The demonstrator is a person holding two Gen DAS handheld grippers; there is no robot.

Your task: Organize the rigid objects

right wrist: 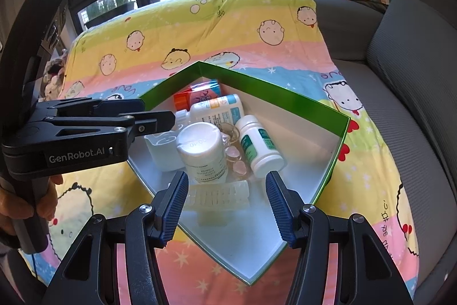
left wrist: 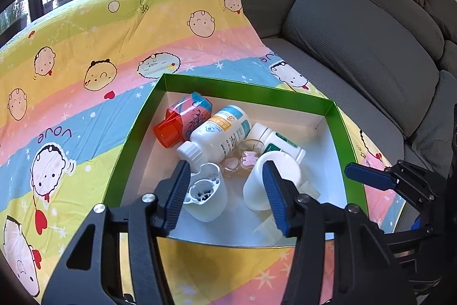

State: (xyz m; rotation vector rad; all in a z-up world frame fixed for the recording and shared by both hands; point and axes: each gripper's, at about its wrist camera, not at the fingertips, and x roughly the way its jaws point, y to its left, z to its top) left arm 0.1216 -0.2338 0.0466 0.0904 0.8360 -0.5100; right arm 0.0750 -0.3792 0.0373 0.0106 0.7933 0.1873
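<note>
Both my grippers, left [left wrist: 227, 192] and right [right wrist: 227, 200], hang spread and empty over the green box [left wrist: 340, 122]. Bottles lie crowded; nudging the white jar [right wrist: 204, 155] risks cracking the glass trinkets [right wrist: 235, 159] beside it.

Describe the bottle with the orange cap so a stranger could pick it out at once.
Find the green-walled box sitting on the cartoon blanket draped over the grey sofa. In its far corner lies the bottle with the orange cap, tipped on its side. Its neighbours are white bottles; only this one has a pink-and-blue label and an orange cap.
</note>
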